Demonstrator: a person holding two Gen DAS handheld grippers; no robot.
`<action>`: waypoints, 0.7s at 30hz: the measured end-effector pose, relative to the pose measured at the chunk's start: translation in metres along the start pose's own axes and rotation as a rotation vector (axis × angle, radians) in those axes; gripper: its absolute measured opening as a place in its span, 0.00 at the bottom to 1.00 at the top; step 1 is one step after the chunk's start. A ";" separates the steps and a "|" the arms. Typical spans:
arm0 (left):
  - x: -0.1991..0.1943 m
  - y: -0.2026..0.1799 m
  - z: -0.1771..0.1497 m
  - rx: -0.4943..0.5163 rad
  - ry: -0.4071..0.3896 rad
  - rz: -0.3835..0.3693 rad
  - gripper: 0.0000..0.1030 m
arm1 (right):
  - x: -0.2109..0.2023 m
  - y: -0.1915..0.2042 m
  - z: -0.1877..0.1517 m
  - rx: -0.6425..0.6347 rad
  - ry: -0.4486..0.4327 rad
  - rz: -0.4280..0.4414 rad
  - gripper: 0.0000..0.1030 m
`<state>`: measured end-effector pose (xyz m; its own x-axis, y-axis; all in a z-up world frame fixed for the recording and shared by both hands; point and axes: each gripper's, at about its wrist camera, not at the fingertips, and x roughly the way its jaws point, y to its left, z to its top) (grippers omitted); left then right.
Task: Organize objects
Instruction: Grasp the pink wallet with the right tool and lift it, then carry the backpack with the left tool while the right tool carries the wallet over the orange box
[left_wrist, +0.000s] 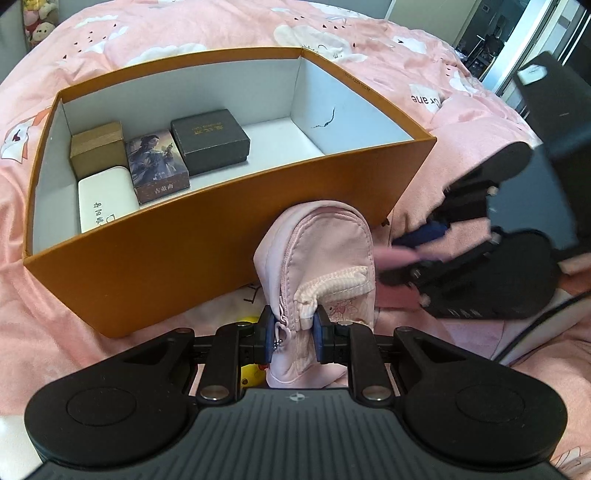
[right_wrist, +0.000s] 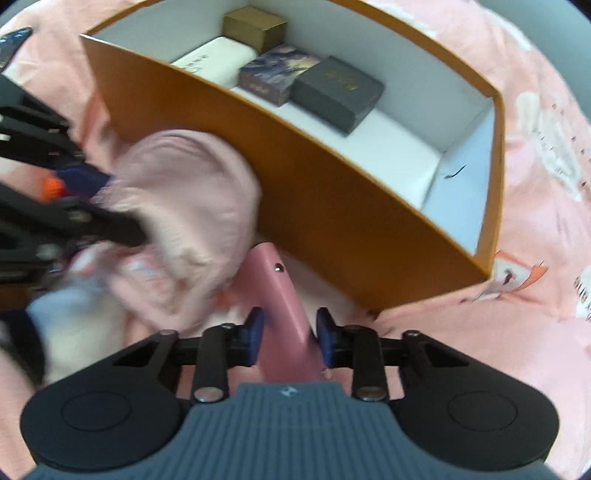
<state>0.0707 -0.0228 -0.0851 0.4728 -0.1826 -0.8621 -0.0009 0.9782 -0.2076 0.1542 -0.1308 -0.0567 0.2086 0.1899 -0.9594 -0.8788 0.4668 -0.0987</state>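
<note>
Pink miniature backpack pouch (left_wrist: 314, 258) hangs upright in the left gripper (left_wrist: 293, 328), whose blue pads pinch its front pocket near the zipper pull, just outside the near wall of the orange box (left_wrist: 221, 236), probably ready to be lifted in. Its long axis runs vertically, rounded top up. The right gripper (right_wrist: 290, 328) holds a pink flat case (right_wrist: 280, 291) loosely, jaws slightly apart, pointing its length toward the box. Inside sit a brown box (left_wrist: 98, 149), white case (left_wrist: 103, 199), illustrated card box (left_wrist: 157, 166) and black box (left_wrist: 208, 142).
</note>
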 end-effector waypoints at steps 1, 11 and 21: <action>0.001 0.000 0.000 0.001 0.001 0.001 0.22 | -0.003 0.004 0.000 -0.001 0.014 0.021 0.23; 0.015 0.014 -0.002 -0.051 -0.013 -0.053 0.29 | 0.004 0.017 -0.003 0.011 0.047 -0.038 0.21; -0.003 0.014 -0.003 -0.065 -0.086 -0.111 0.23 | -0.030 -0.005 -0.043 0.345 -0.088 -0.045 0.18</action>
<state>0.0665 -0.0090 -0.0863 0.5468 -0.2774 -0.7900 0.0000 0.9435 -0.3313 0.1340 -0.1758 -0.0391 0.2934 0.2292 -0.9281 -0.6745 0.7377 -0.0310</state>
